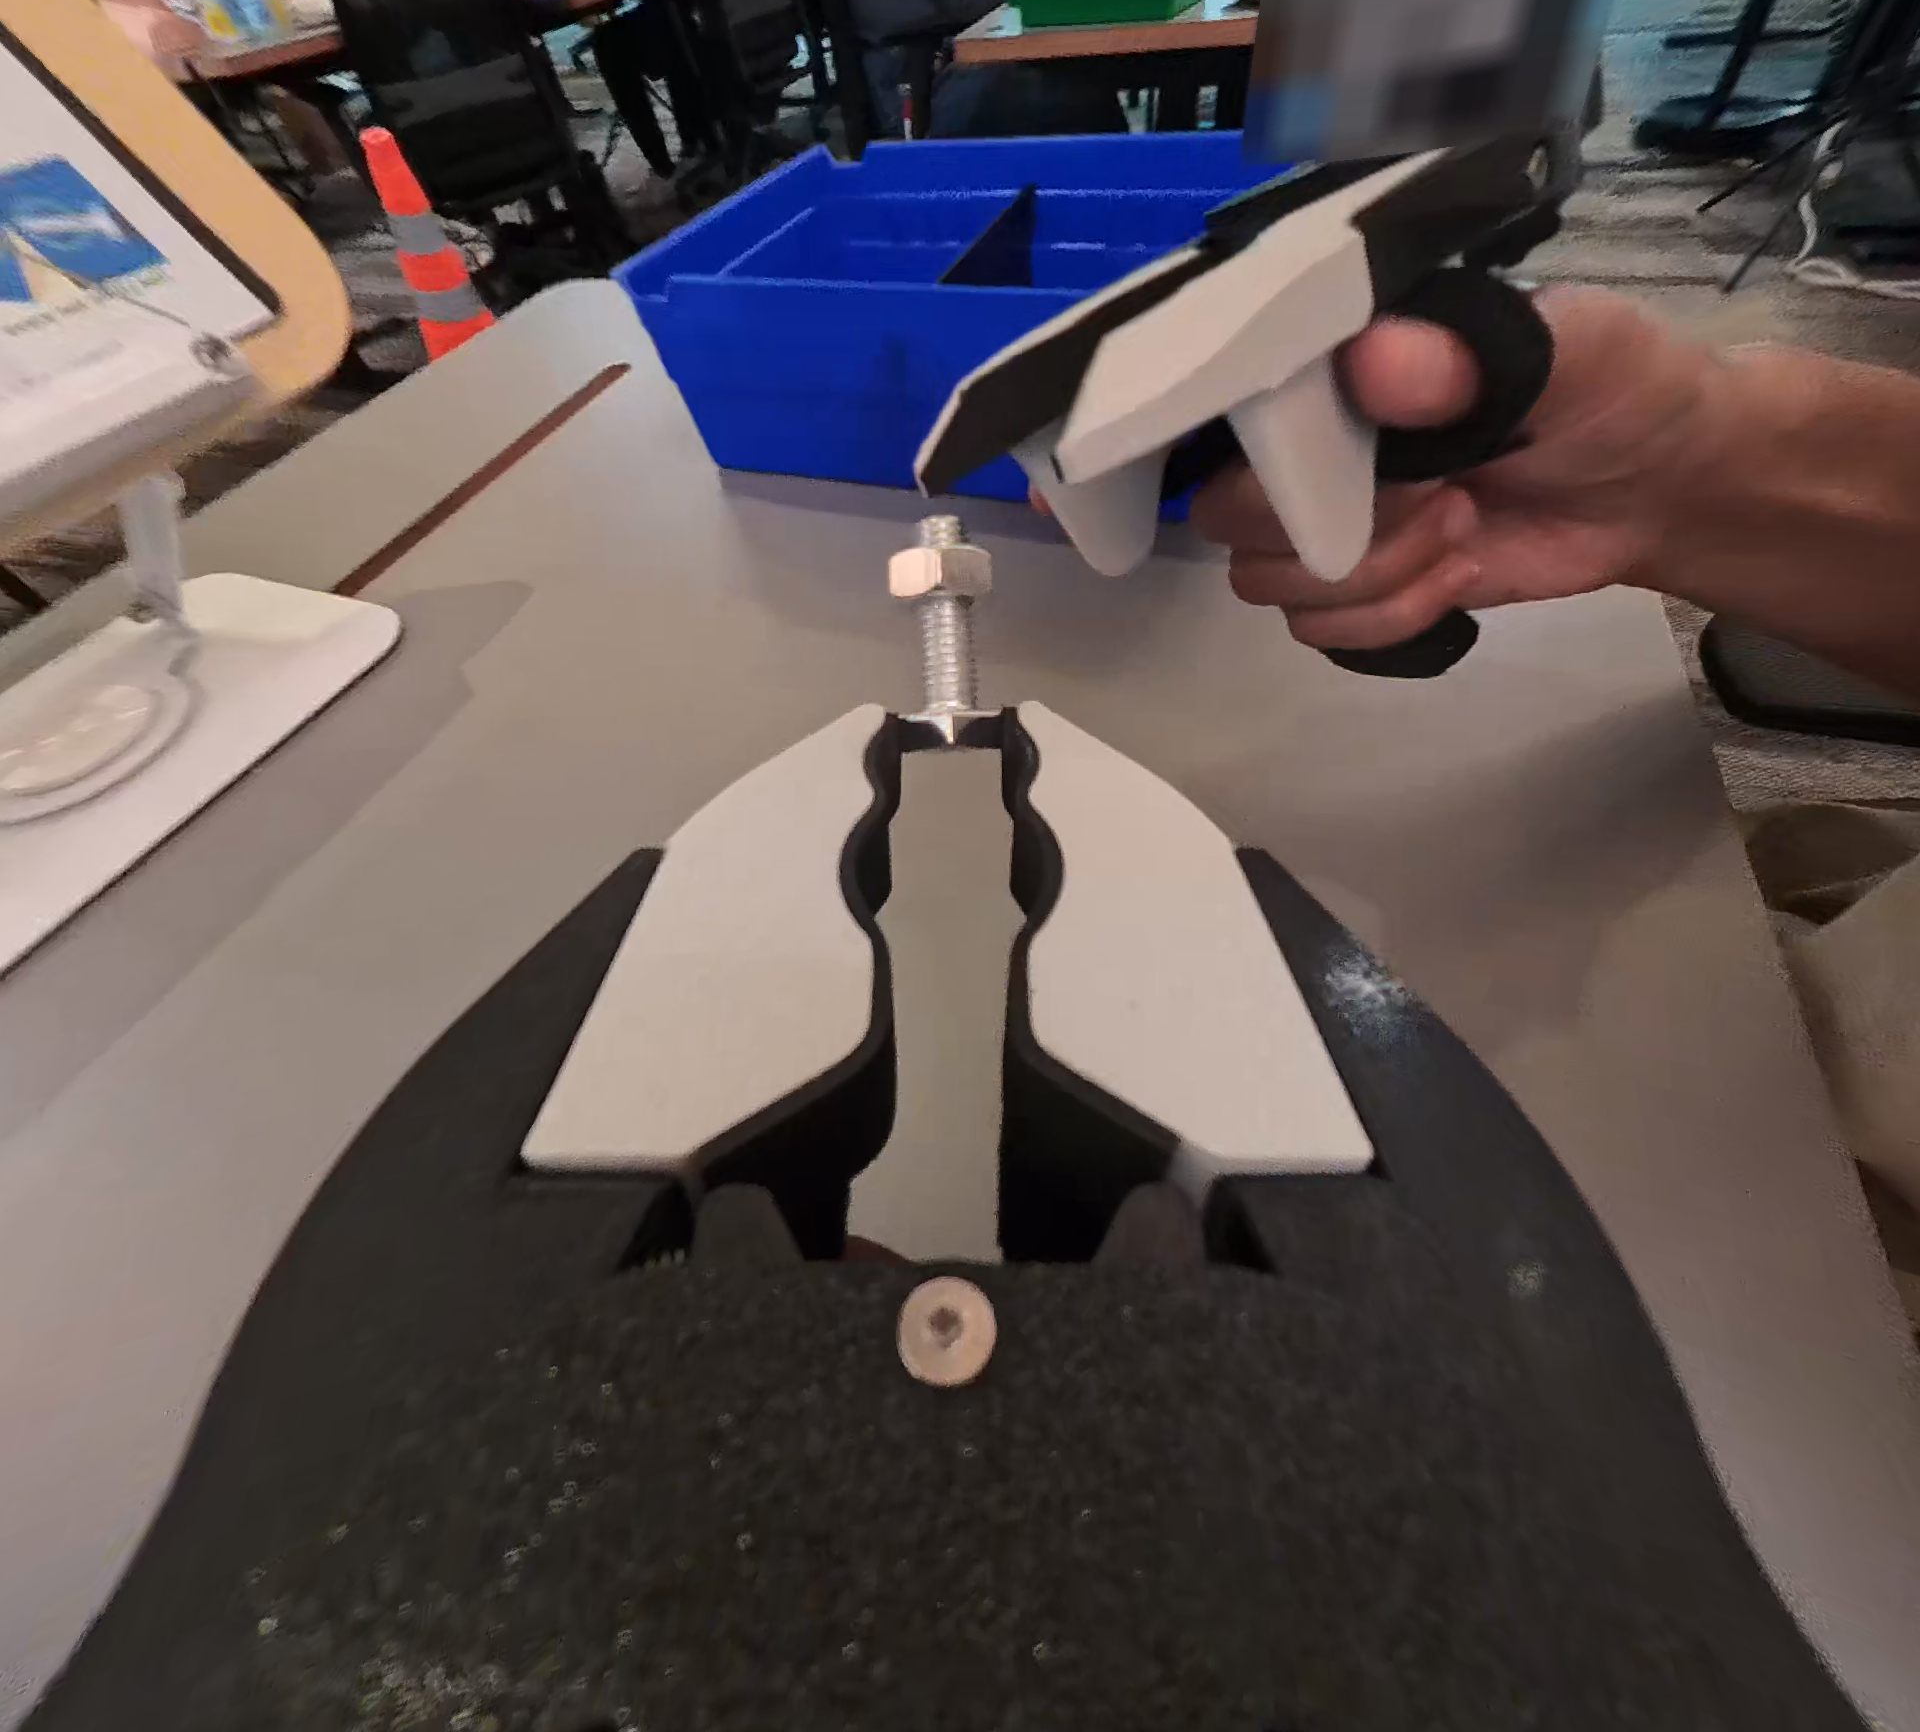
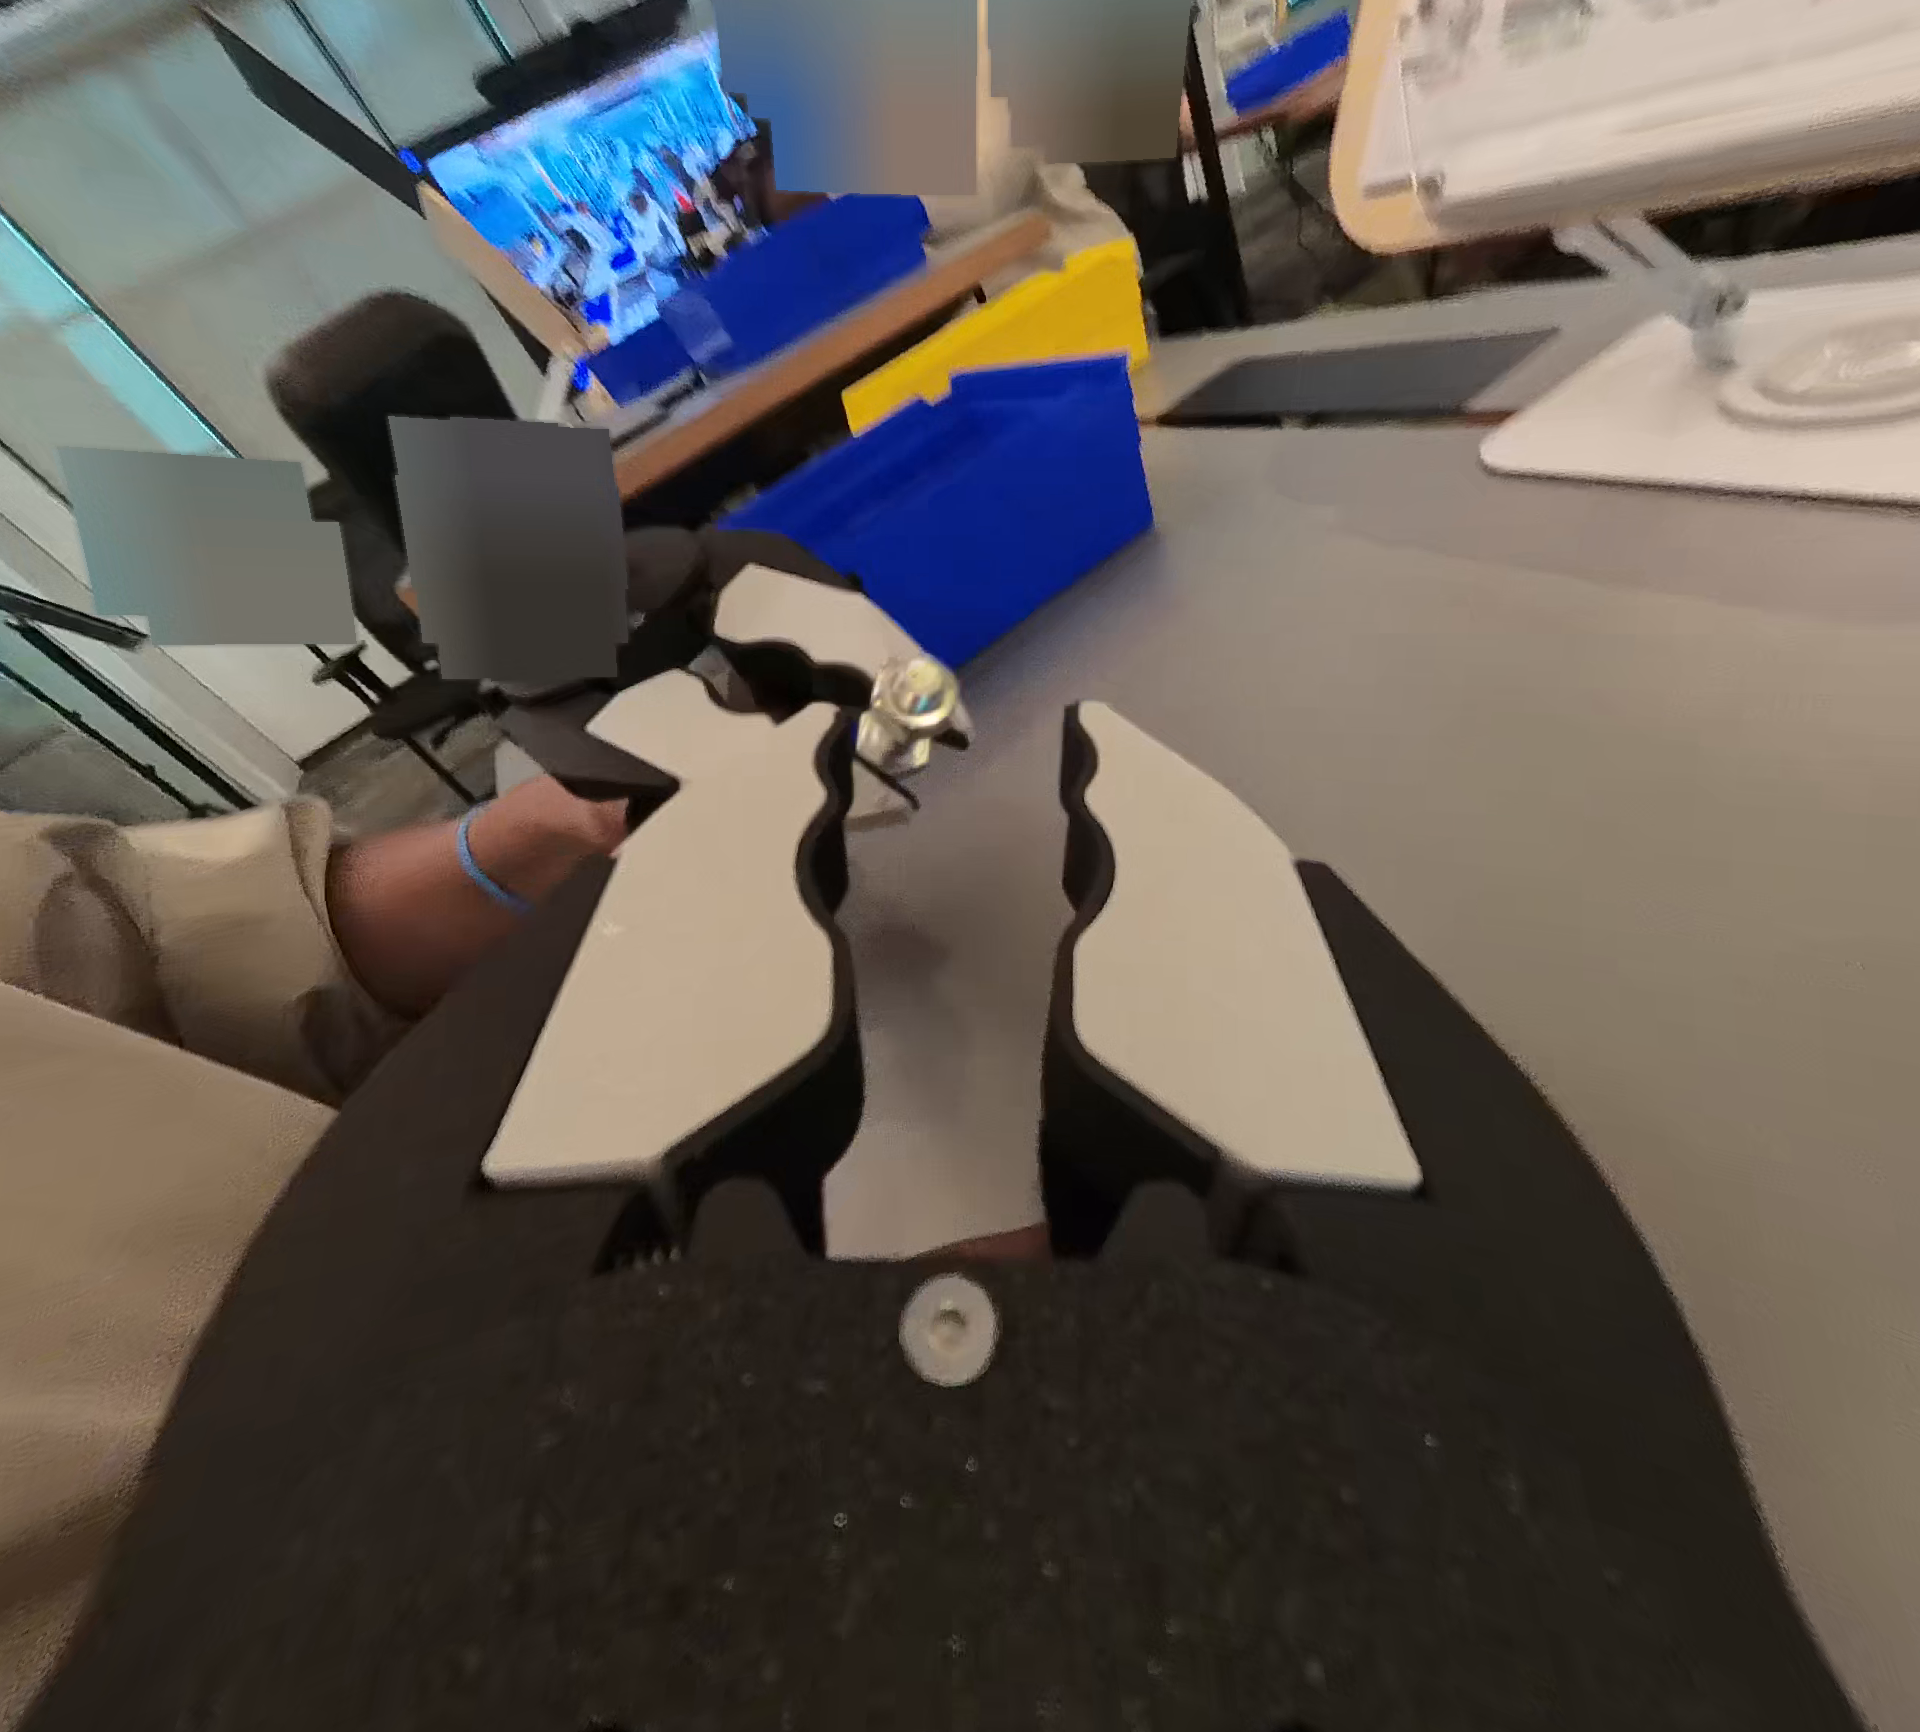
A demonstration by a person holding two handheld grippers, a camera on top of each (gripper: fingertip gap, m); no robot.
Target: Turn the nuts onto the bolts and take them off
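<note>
Bright, even indoor light; soft shadows on the table [image 1: 1299, 747]; background beyond the jaws blurred, edges warped

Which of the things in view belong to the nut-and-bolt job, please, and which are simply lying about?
Part of the job:
- bolt, gripped by its head in the left claw
- nut, threaded near the bolt's tip
- right claw, open and empty

Lying about:
- blue bin on the grey table
- white stand with its board
- orange cone
</note>
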